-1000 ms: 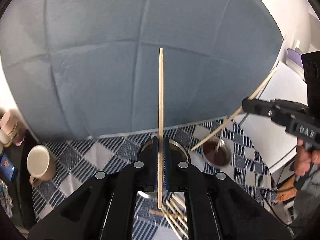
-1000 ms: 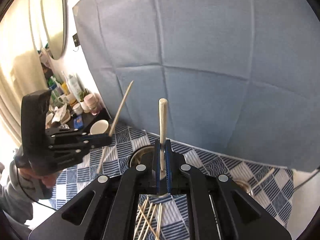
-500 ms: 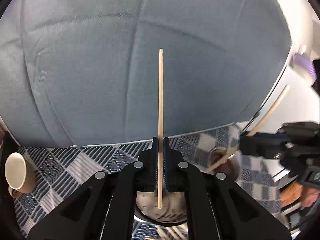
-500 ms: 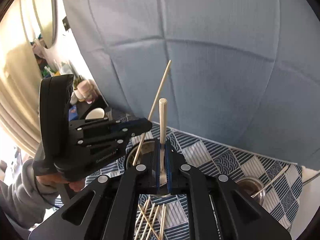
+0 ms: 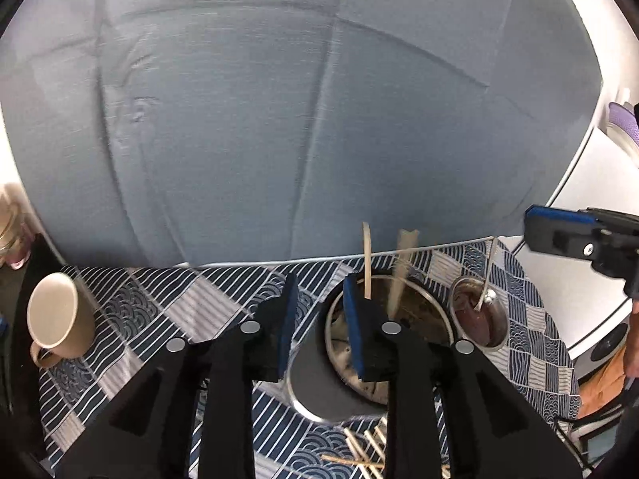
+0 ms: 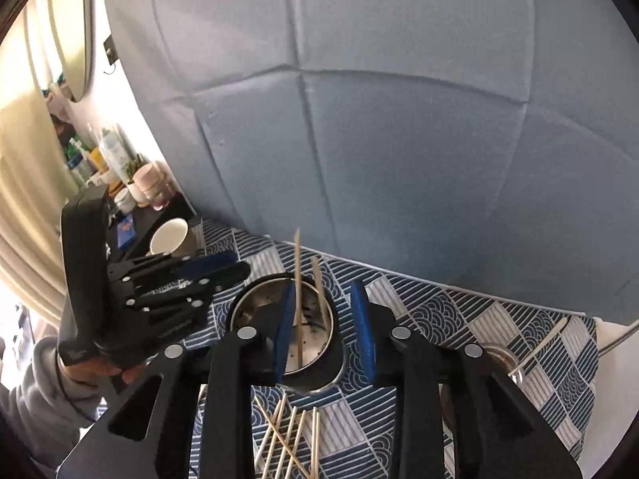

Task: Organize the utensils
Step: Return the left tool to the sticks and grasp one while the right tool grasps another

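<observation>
A steel utensil holder (image 5: pixel 431 319) (image 6: pixel 239 311) stands on the patterned cloth with two wooden chopsticks upright in it: (image 5: pixel 366 263), (image 5: pixel 402 275); in the right wrist view (image 6: pixel 297 279), (image 6: pixel 318 279). My left gripper (image 5: pixel 320 299) hovers just left of the holder, its jaws opening with nothing between the pads. My right gripper (image 6: pixel 323 303) is over the holder, jaws opening; one chopstick stands loose between the pads, near the left one. Each gripper shows in the other view: right (image 5: pixel 537 229), left (image 6: pixel 235 265).
Several loose chopsticks (image 6: pixel 287 439) (image 5: pixel 359 451) lie on the cloth in front of the holder. A small steel cup (image 5: pixel 479 323) with a stick in it stands to the right, a beige mug (image 5: pixel 56 319) (image 6: pixel 169 237) to the left. A grey padded panel rises behind.
Both grippers came down over the holder and their jaws parted. The chopstick each one held now stands in the holder, free of the pads.
</observation>
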`<state>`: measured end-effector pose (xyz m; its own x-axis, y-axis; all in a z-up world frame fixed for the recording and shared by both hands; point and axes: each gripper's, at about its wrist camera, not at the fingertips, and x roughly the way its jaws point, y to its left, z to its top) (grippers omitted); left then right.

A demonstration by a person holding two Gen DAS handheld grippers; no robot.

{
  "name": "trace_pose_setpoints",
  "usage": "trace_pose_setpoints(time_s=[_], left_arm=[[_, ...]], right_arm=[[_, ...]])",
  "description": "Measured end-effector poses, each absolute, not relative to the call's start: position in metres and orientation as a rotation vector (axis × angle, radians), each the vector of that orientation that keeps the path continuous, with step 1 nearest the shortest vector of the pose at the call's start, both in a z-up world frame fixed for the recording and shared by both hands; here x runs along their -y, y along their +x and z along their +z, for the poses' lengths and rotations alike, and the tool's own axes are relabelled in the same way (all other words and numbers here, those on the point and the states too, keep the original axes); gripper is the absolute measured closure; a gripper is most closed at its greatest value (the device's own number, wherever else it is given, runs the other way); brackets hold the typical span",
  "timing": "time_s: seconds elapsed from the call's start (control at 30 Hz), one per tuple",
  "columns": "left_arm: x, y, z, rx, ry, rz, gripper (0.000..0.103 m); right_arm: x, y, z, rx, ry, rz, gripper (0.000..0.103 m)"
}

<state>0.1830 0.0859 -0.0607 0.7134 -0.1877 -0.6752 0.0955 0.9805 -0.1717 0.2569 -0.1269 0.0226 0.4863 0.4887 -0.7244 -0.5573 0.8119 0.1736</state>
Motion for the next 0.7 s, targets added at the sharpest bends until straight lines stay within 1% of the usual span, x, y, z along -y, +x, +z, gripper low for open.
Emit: trace_pose_setpoints(time_s=[0.07, 0.1, 0.13, 0.17, 0.2, 0.3, 0.33, 0.37, 0.4, 0.43, 0.53, 0.57, 0.63, 0.7], left_arm=[[-0.089, 0.177, -0.06, -0.769, -0.125, -0.137, 0.071], [-0.091, 0.173, -0.059, -0.779, -0.123, -0.126, 0.06], [-0.093, 0.171, -0.061, -0.796, -0.115, -0.116, 0.047], [-0.095, 0.168, -0.061, -0.804, -0.106, -0.108, 0.045], [-0.097, 0.163, -0.061, -0.804, -0.092, -0.098, 0.045], [-0.099, 0.152, -0.062, -0.824, -0.074, -0.078, 0.037], [-0.101, 0.148, -0.063, -0.831, -0.073, -0.068, 0.036], [-0.103, 0.145, -0.064, -0.838, -0.072, -0.057, 0.034], [-0.105, 0.143, -0.067, -0.848, -0.07, -0.045, 0.03], [-0.107, 0.138, -0.07, -0.86, -0.066, -0.034, 0.03], [-0.109, 0.13, -0.081, -0.895, -0.054, -0.013, 0.026], [-0.11, 0.128, -0.084, -0.909, -0.05, -0.007, 0.026], [-0.11, 0.122, -0.096, -0.946, -0.038, 0.008, 0.021], [-0.11, 0.117, -0.107, -0.982, -0.035, 0.007, 0.021]], right_arm=[[0.13, 0.253, 0.024, -0.844, -0.084, 0.632, 0.07], [0.132, 0.251, 0.025, -0.84, -0.079, 0.628, 0.067], [0.133, 0.249, 0.026, -0.837, -0.076, 0.623, 0.059], [0.134, 0.247, 0.026, -0.834, -0.076, 0.616, 0.053], [0.136, 0.243, 0.026, -0.828, -0.078, 0.607, 0.051], [0.139, 0.236, 0.025, -0.828, -0.075, 0.609, 0.046], [0.14, 0.233, 0.023, -0.832, -0.074, 0.606, 0.043], [0.14, 0.231, 0.022, -0.834, -0.075, 0.605, 0.042], [0.141, 0.229, 0.019, -0.839, -0.077, 0.604, 0.041], [0.141, 0.227, 0.017, -0.845, -0.078, 0.603, 0.038], [0.144, 0.221, 0.006, -0.871, -0.079, 0.601, 0.035], [0.145, 0.219, 0.002, -0.882, -0.081, 0.599, 0.032], [0.147, 0.215, -0.007, -0.903, -0.087, 0.594, 0.028], [0.149, 0.21, -0.016, -0.92, -0.094, 0.596, 0.026]])
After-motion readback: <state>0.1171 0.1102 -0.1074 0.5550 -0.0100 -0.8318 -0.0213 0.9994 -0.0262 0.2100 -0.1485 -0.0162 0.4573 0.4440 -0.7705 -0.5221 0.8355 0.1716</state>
